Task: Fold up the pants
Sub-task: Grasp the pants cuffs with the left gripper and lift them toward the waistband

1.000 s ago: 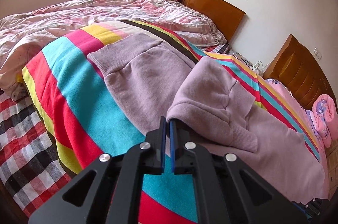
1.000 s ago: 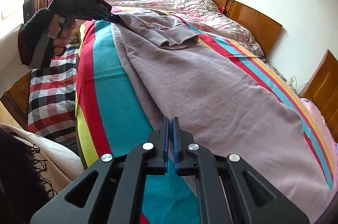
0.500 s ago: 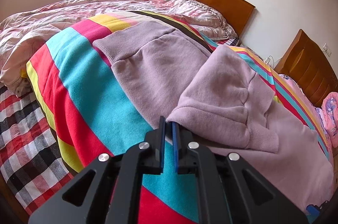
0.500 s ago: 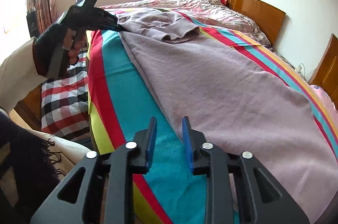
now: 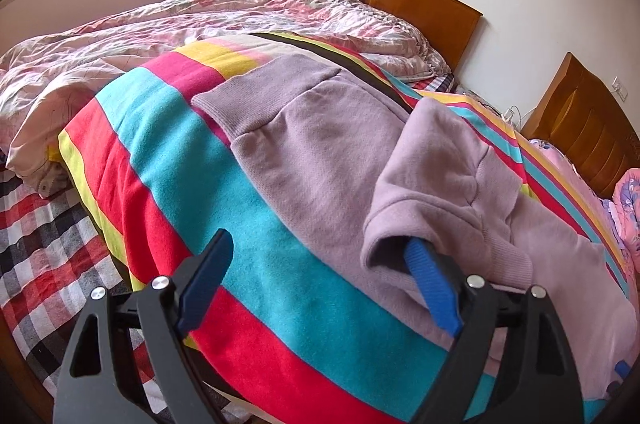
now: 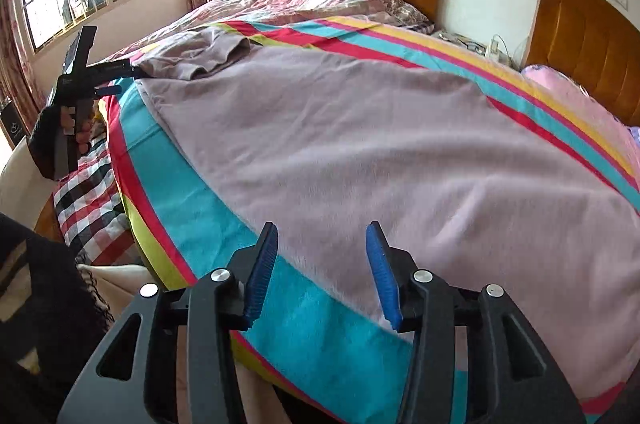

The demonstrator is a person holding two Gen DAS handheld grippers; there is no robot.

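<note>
Lying across the striped blanket (image 5: 256, 208), the lilac pants (image 5: 320, 160) had one leg end folded back on themselves; the left gripper (image 5: 320, 276) gaped wide, one finger under that fold; the right gripper (image 6: 322, 264) hung open over the pants.

- The pants (image 5: 320, 164) lie on the striped blanket (image 5: 240, 192), which lies over the bed.
- A folded-over pant leg (image 5: 448, 192) rests on top of them.
- The quilt (image 5: 160, 36) lies behind the blanket, the headboard (image 5: 420, 0) beyond it.
- The checked sheet (image 5: 36, 256) lies left of the blanket, lower.
</note>
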